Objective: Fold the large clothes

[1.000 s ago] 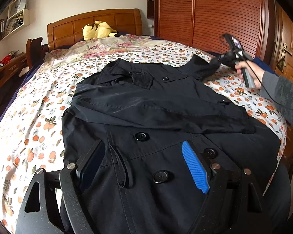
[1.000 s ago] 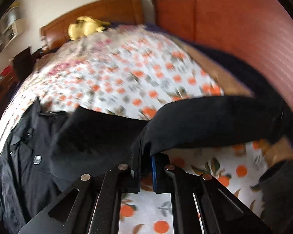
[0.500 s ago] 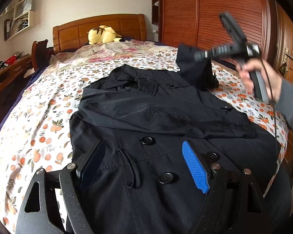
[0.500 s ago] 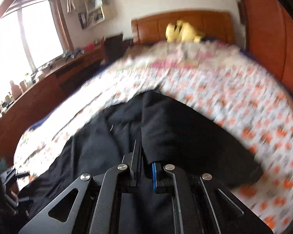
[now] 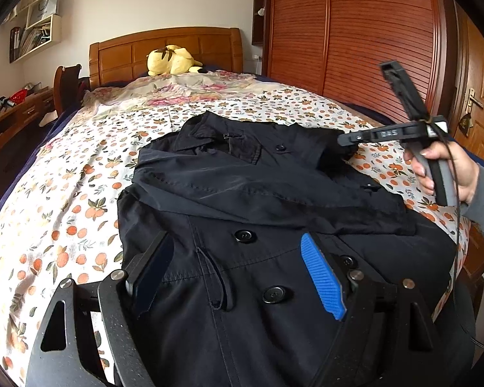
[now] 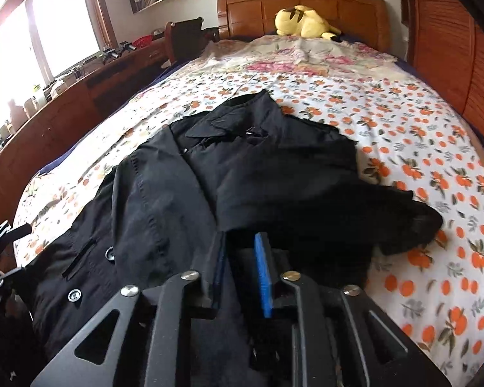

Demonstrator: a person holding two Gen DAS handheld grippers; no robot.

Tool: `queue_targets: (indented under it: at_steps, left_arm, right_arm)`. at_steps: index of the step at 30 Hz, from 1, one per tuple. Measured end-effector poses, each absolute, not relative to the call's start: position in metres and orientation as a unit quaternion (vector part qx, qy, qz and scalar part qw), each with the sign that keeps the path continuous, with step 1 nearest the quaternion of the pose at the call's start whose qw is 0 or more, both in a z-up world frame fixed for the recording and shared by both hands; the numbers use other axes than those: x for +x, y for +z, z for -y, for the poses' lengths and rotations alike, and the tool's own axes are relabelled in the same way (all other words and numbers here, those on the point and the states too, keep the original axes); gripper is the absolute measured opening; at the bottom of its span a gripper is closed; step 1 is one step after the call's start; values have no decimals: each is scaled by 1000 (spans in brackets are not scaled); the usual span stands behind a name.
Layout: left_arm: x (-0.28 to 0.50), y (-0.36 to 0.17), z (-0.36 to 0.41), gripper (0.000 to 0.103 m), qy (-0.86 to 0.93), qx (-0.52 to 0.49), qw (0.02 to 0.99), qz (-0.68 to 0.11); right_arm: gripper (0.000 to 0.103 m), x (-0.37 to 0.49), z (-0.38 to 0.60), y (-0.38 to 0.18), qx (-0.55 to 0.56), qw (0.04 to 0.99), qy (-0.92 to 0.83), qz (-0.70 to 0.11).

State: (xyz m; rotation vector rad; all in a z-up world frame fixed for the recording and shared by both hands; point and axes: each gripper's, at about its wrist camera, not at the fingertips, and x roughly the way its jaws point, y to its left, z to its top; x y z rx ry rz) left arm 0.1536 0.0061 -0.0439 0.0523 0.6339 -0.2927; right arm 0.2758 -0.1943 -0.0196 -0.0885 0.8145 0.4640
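A black buttoned coat (image 5: 258,200) lies front up on the bed with one sleeve folded across its chest. My left gripper (image 5: 238,271) is open, just above the coat's lower front near its buttons. My right gripper (image 6: 242,258) has its jaws a small gap apart, and the cuff of the other sleeve (image 6: 306,200) lies loose just ahead of its fingertips, laid over the coat's chest. The right gripper also shows in the left wrist view (image 5: 348,138), hand-held at the coat's right shoulder.
The bed has an orange-print sheet (image 5: 64,200), a wooden headboard (image 5: 164,48) and a yellow plush toy (image 5: 171,61). A wooden wardrobe (image 5: 355,32) runs along the right side. A desk and chair (image 6: 184,38) stand at the left under a window.
My right gripper has carried the sleeve from the bed's right side over onto the coat's chest, lowered it, and its jaws have parted from the fabric. My left gripper stayed open in place.
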Motion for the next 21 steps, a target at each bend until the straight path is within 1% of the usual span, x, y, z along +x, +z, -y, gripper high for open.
queue_targets:
  at_steps: [3, 6, 11, 18, 21]
  left_arm:
    - [153, -45, -6, 82, -146, 27, 939, -311]
    - [155, -45, -7, 82, -143, 25, 939, -313]
    - [152, -42, -6, 82, -144, 24, 940, -307]
    - [155, -46, -5, 82, -142, 27, 938, -315]
    - [155, -46, -5, 82, -143, 29, 938, -315]
  right_arm:
    - [35, 263, 207, -17, -52, 901, 204, -379]
    - [44, 263, 231, -21, -36, 906, 176, -382]
    - [48, 283, 264, -33, -61, 920, 97, -374]
    - [49, 327, 304, -64, -11, 914, -2, -405]
    - [49, 338, 305, -64, -15, 920, -27, -391]
